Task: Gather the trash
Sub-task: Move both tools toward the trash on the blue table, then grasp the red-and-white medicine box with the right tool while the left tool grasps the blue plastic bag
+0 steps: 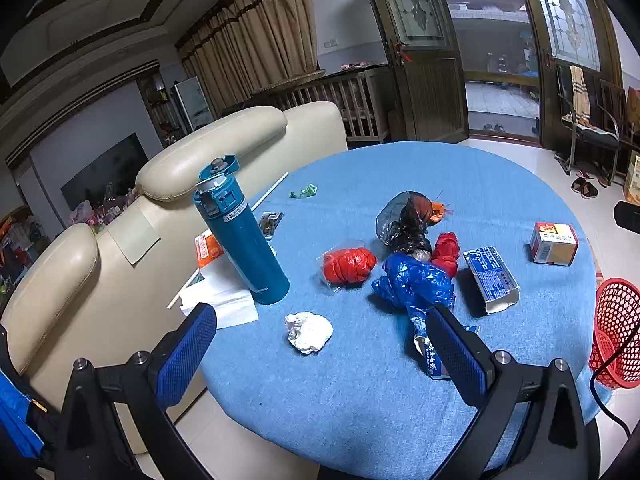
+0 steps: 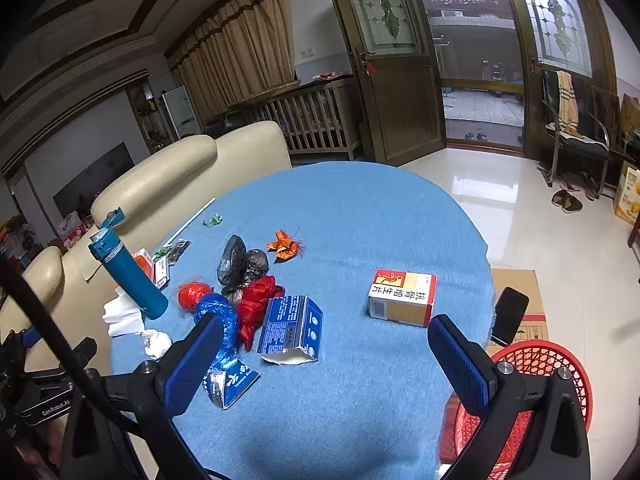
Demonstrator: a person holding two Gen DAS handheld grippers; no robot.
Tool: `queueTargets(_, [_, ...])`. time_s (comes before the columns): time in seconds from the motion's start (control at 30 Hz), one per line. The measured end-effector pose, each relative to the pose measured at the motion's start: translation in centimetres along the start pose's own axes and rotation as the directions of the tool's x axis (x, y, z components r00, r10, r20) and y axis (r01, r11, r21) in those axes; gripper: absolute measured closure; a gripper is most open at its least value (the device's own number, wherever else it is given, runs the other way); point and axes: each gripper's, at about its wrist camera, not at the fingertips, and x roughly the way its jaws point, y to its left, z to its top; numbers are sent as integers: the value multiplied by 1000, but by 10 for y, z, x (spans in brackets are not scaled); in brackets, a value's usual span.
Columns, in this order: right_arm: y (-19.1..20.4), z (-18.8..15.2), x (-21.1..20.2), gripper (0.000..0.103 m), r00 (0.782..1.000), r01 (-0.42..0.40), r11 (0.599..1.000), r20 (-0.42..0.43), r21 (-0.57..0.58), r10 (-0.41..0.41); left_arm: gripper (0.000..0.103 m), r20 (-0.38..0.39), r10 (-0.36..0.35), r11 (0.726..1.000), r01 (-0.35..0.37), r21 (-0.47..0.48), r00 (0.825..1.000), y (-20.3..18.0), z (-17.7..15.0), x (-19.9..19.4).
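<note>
A round table with a blue cloth (image 1: 400,380) (image 2: 360,216) holds trash: a crumpled white tissue (image 1: 308,332) (image 2: 158,343), a red plastic ball (image 1: 349,265) (image 2: 193,294), a blue plastic bag (image 1: 416,282) (image 2: 218,312), a black bag (image 1: 404,224) (image 2: 240,264), a red bag (image 1: 446,252) (image 2: 256,308), an open blue carton (image 1: 491,278) (image 2: 294,326), a flattened blue carton (image 2: 230,384) and a red-and-white medicine box (image 1: 554,243) (image 2: 402,298). My left gripper (image 1: 320,344) is open above the tissue. My right gripper (image 2: 324,352) is open over the table's near part, empty.
A teal flask (image 1: 240,240) (image 2: 128,272) stands at the table's left on white paper. A red mesh basket (image 1: 618,332) (image 2: 540,364) stands on the floor at the right, by a cardboard box (image 2: 516,292). A cream sofa (image 1: 120,240) lines the left side.
</note>
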Motion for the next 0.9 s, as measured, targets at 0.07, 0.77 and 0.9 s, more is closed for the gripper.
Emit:
queueTargets(0.07, [-1, 0, 1, 0, 1000, 0, 1000, -8, 6, 1, 0, -2, -2, 1000, 2, -1, 1000, 0, 0, 1])
queueTargets(0.77, [-76, -4, 92, 0, 989, 69, 998, -129, -7, -69, 0, -266, -174, 983, 151, -105, 948, -1, -19, 89])
queueTargets(0.9, [-95, -3, 130, 0, 984, 31, 999, -177, -15, -34, 0, -314, -200, 978, 172, -114, 928, 0, -26, 105])
